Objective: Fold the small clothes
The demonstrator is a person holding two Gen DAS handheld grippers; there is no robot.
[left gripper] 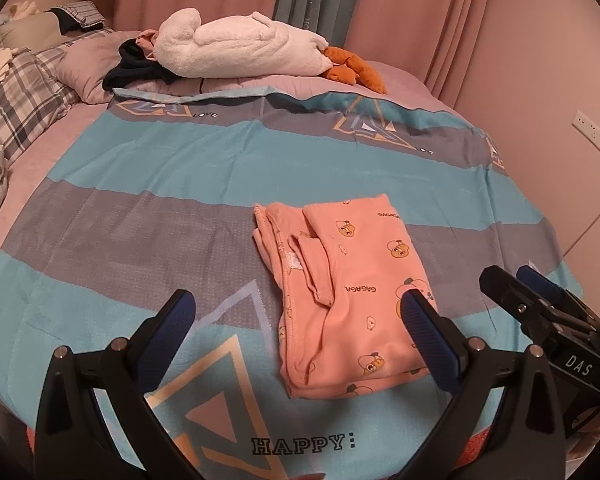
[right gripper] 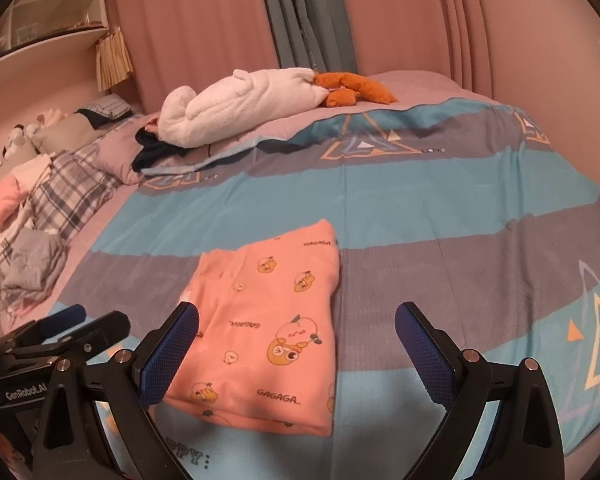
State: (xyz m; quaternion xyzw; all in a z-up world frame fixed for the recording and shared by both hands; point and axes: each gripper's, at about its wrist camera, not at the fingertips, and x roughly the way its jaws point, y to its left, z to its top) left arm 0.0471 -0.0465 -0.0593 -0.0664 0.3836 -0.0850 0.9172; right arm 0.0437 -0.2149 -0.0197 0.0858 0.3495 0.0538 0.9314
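Pink curtains (left gripper: 400,8) hang behind a bed (left gripper: 100,208) spread with a blue-and-grey striped sheet, where a white plush duck (left gripper: 236,44) lies at the far side. Near the front edge lies a folded pink garment (left gripper: 340,292), long axis running away from the cameras. Left claw (left gripper: 300,324) and right claw (right gripper: 296,340) hover spread wide, gripping nothing.

A small pink garment (left gripper: 344,292) (right gripper: 268,332) printed with orange cartoon ducks and the word GAGAGA lies folded into a flat, neat rectangle on the striped bedspread (left gripper: 148,216) (right gripper: 440,216), its layered hems and edges stacked along one side.
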